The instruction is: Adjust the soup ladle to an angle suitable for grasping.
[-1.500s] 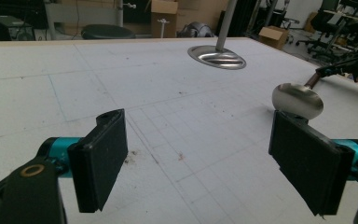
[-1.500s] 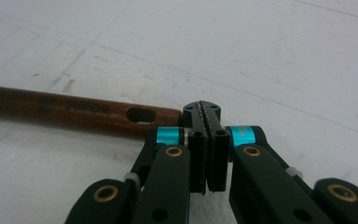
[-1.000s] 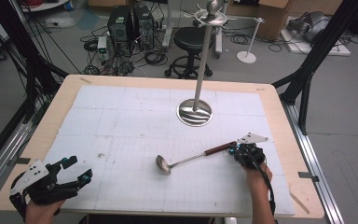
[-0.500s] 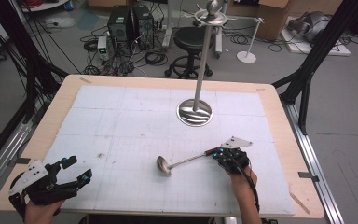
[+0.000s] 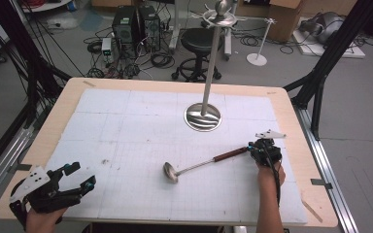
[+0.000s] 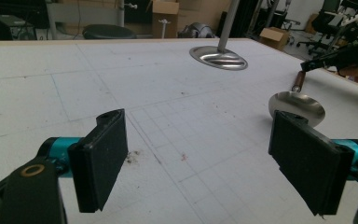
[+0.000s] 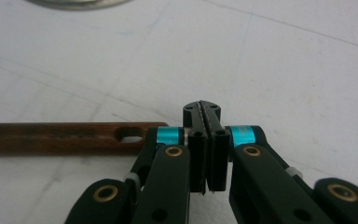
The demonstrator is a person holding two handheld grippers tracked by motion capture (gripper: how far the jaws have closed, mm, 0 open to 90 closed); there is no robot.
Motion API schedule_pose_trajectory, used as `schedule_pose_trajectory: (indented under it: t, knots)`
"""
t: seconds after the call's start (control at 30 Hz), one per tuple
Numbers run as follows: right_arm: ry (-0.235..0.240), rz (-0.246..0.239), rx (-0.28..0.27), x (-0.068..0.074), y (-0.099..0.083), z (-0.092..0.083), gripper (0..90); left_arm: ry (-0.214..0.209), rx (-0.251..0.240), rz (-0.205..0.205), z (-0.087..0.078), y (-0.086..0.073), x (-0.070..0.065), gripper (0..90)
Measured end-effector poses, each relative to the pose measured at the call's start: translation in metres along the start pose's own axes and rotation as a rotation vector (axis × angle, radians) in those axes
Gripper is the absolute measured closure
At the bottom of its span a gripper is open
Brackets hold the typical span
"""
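Your right gripper (image 7: 207,140) sits pressed together, empty, beside the ladle's wooden handle (image 7: 60,136), so spread it and straddle the handle squarely before pinching

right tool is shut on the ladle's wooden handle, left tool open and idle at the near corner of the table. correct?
Not quite. The right tool is shut, but on nothing: in the right gripper view its jaws are pressed together beside the end of the ladle's wooden handle, which lies on the table alongside them. The left tool is open at the near corner, as you say.
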State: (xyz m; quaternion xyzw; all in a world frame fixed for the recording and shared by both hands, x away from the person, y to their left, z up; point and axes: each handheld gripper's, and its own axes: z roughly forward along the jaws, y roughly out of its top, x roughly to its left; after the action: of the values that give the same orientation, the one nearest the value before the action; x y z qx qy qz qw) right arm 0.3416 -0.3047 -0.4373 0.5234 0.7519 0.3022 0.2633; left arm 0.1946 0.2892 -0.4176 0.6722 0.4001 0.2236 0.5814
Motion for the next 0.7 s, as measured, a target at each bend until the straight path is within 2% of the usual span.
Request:
schedule_pose_trajectory:
  t: [0.1, 0.17, 0.23, 0.27, 0.3, 0.53, 0.7]
  knots:
    - [0.024, 0.033, 0.002, -0.005, -0.002, 0.003, 89.4, -0.001, 0.0, 0.001, 0.0, 0.0, 0.0, 20.0]
    - [0.042, 0.035, -0.002, -0.006, -0.002, 0.003, 89.4, -0.001, 0.0, 0.002, 0.0, 0.0, -0.001, 20.0]
    - [0.071, 0.0, -0.005, -0.003, -0.001, 0.005, 89.4, -0.003, 0.0, 0.001, 0.0, 0.0, 0.0, 20.0]
    - [0.071, 0.0, -0.005, -0.003, -0.001, 0.005, 89.4, -0.003, 0.0, 0.001, 0.0, 0.0, 0.0, 20.0]
    - [0.072, -0.022, 0.003, -0.001, 0.0, 0.007, 89.5, -0.002, 0.0, 0.001, 0.0, 0.0, 0.0, 20.0]
    - [0.099, -0.044, 0.001, -0.001, -0.001, 0.007, 89.4, -0.001, 0.008, 0.003, 0.001, -0.001, 0.0, 20.0]
    - [0.13, -0.069, 0.004, 0.007, 0.001, 0.009, 89.4, 0.0, 0.007, 0.002, 0.001, -0.001, -0.001, 20.1]
